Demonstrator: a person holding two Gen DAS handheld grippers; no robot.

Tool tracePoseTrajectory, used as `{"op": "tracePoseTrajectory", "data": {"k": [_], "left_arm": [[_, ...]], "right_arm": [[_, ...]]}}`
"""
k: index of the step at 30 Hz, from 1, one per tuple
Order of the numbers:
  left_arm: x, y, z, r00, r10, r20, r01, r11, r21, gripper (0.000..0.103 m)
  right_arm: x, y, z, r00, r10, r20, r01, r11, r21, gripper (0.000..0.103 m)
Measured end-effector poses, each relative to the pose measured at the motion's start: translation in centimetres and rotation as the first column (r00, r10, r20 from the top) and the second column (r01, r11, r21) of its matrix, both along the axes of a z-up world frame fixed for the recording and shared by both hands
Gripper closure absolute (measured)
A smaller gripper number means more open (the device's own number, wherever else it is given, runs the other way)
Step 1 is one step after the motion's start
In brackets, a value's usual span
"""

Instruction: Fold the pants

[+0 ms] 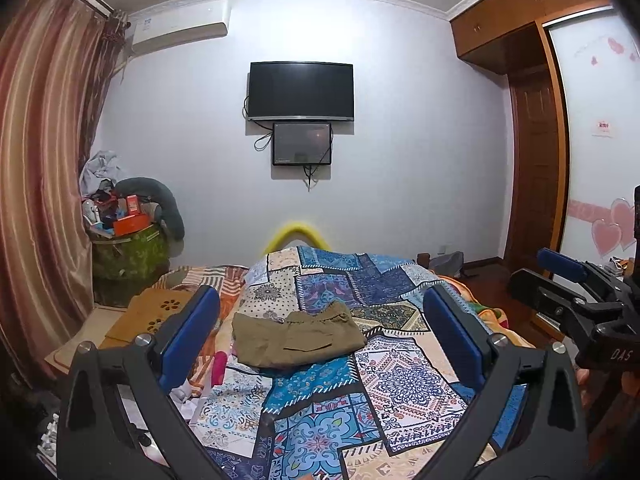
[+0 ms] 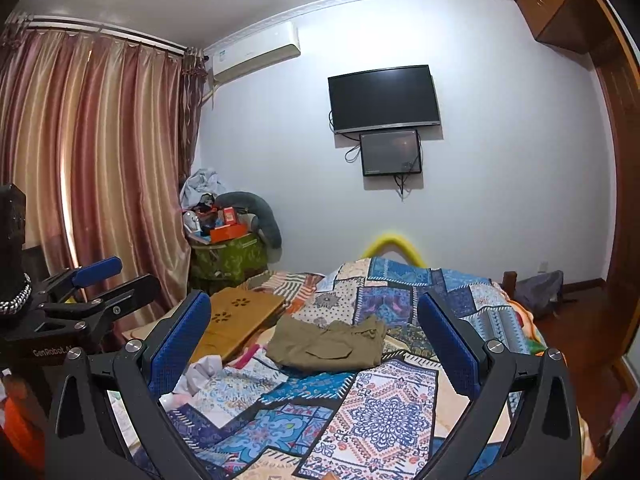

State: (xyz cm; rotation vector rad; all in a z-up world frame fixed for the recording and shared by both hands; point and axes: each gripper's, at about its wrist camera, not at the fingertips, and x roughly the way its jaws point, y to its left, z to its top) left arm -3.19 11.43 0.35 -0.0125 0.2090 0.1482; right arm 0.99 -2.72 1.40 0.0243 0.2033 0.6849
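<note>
Olive-brown pants [image 1: 298, 334] lie folded in a compact bundle on the patchwork bedspread [image 1: 404, 380], a pocket facing up. They also show in the right wrist view [image 2: 330, 344]. My left gripper [image 1: 320, 320] is open and empty, raised above the bed with the pants framed between its blue pads. My right gripper [image 2: 314, 320] is open and empty too, held back from the pants. Each gripper shows at the edge of the other's view: the right one [image 1: 568, 280] and the left one [image 2: 96, 276].
A wooden lap desk [image 2: 236, 316] lies on the bed left of the pants, with crumpled white cloth [image 2: 200, 372] near it. A cluttered green box [image 2: 228, 256] stands by the curtain. A TV [image 1: 301, 91] hangs on the far wall. A wardrobe [image 1: 536, 140] stands at right.
</note>
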Motion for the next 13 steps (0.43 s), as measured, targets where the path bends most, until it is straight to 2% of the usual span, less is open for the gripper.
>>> {"op": "tracePoseTrajectory", "data": {"k": [13], "left_arm": [[0.57,0.23,-0.16,1.000,-0.010,-0.013,0.010,1.000,-0.007,0.000]], "right_arm": [[0.09,0.11,0.03,1.000,0.000,-0.009,0.000,1.000,0.000,0.000]]}}
